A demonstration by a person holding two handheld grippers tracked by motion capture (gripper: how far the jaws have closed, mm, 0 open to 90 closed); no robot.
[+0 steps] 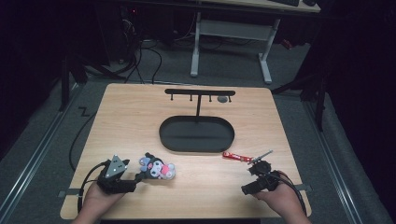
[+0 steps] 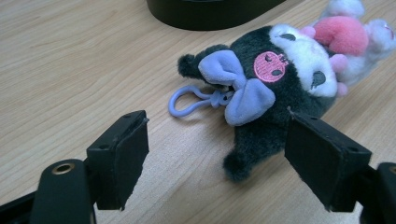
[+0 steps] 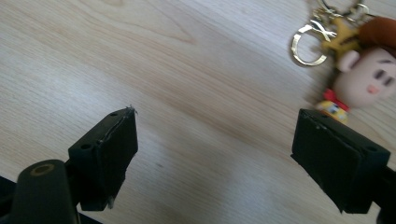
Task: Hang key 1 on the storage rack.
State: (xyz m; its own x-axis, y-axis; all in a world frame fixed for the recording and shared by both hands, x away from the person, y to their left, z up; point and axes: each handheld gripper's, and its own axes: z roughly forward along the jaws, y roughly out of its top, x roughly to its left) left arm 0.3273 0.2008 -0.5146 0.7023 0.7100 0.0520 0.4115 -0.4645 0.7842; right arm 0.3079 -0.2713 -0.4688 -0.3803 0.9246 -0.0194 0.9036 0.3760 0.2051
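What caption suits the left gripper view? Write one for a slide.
Open left gripper nears a plush lying on the table.

Dark room, grey carpet floor [image 1: 224,70], white-legged desk [image 1: 231,28] behind wooden table [image 1: 126,112].

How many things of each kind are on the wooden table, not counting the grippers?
Plush keychain toys: 1, the dark plush toy with a lilac clip
Figure keychains: 1, the cowboy figure keychain with gold rings
Black hook stands with oval tray: 1, the stand
Red wrapped items: 1, the red packet
Total: 4
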